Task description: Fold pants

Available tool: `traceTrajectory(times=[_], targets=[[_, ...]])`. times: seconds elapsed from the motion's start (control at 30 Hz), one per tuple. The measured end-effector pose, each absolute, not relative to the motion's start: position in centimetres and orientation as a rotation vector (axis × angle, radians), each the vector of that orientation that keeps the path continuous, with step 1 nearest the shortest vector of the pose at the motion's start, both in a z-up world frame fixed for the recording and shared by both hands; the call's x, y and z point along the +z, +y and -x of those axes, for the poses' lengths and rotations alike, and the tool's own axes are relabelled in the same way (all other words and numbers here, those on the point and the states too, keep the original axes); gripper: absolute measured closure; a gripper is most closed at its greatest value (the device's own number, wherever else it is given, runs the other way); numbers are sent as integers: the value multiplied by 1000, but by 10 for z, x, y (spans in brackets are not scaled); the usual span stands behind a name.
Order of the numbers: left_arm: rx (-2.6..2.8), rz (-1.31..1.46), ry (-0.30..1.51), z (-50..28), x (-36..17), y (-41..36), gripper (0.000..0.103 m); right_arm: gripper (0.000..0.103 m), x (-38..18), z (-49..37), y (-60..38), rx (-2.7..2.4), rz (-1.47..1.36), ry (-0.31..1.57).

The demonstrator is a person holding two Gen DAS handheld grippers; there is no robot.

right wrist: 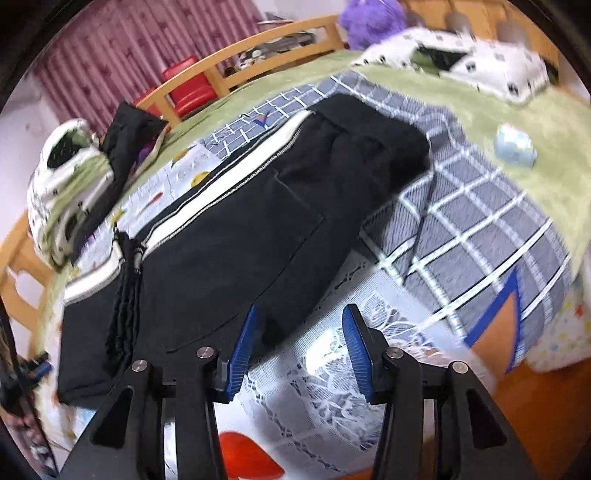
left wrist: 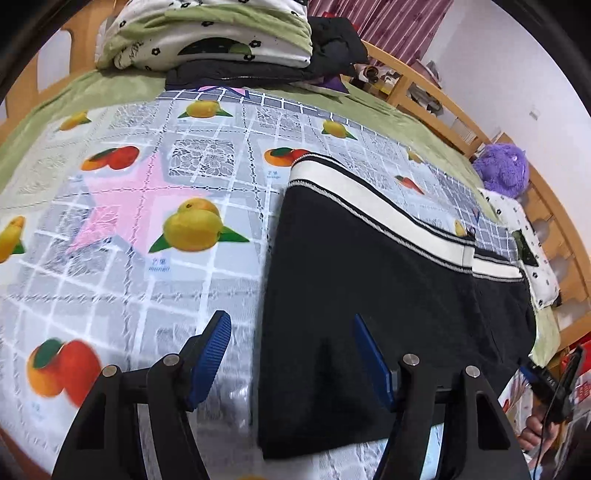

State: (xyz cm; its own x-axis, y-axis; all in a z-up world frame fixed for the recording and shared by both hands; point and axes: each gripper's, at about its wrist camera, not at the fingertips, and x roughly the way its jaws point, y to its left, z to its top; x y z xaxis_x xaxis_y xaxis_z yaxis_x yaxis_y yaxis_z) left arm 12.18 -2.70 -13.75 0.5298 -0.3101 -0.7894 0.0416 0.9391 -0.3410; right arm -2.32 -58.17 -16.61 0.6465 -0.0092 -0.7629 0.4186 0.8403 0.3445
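Black pants (left wrist: 351, 277) with a white side stripe (left wrist: 369, 199) lie flat on a fruit-print cloth (left wrist: 147, 206) spread over the bed. My left gripper (left wrist: 290, 325) is open just above the cloth, and the pants' left edge runs between its blue pads without touching them. In the right wrist view the pants (right wrist: 221, 240) stretch away to the upper right, doubled over at the far end. My right gripper (right wrist: 301, 314) is open at their near edge, its left pad (right wrist: 243, 350) beside the black fabric and nothing gripped. The other gripper (left wrist: 546, 380) shows at the lower right, held by a hand.
A stack of folded bedding (left wrist: 207, 33) and a black jacket (left wrist: 258, 72) sit at the bed's far end. A purple plush toy (left wrist: 502, 170) and a spotted pillow (left wrist: 524, 236) lie along the right. The wooden bed rail (left wrist: 424, 99) borders the mattress. A small pale-blue object (right wrist: 515, 146) rests on the green sheet.
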Motion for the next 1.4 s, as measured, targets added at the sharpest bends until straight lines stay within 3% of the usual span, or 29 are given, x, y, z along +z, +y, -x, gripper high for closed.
traceTrajectory(times=[0.33, 0.37, 0.4, 0.47, 0.5, 0.73, 0.9, 1.17, 1.2, 1.23, 1.3, 1.37, 1.4], targets=[[-362, 259, 1027, -170, -173, -38, 42, 56, -189, -18, -581, -200, -600, 791], [-379, 245, 1022, -173, -174, -43, 49, 57, -191, -26, -582, -194, -609, 787], [-402, 253, 1030, -177, -175, -46, 67, 68, -192, -30, -581, -195, -613, 786], [-409, 296, 1045, -184, -176, -46, 77, 88, -193, -42, -580, -228, -610, 805], [-427, 311, 1046, -185, -175, -47, 93, 90, -192, -48, -578, -240, -605, 823], [-508, 325, 889, -181, -102, -24, 94, 93, -140, -53, -548, -250, -600, 755], [-374, 253, 783, -160, -62, 37, 93, 94, -111, -58, -488, -91, -593, 727], [-161, 230, 883, -144, -114, 106, 91, 90, -159, -71, -387, 43, -421, 924], [-141, 238, 900, -143, -121, 108, 86, 85, -169, -70, -386, 17, -398, 963], [-101, 249, 923, -141, -128, 112, 74, 79, -173, -68, -388, 0, -385, 983], [-30, 269, 955, -134, -136, 121, 66, 61, -179, -59, -396, -30, -373, 1019], [-53, 320, 945, -119, -137, 132, 64, 57, -173, -44, -409, -38, -405, 989], [-73, 354, 937, -110, -136, 138, 52, 57, -169, -39, -416, -38, -425, 971]])
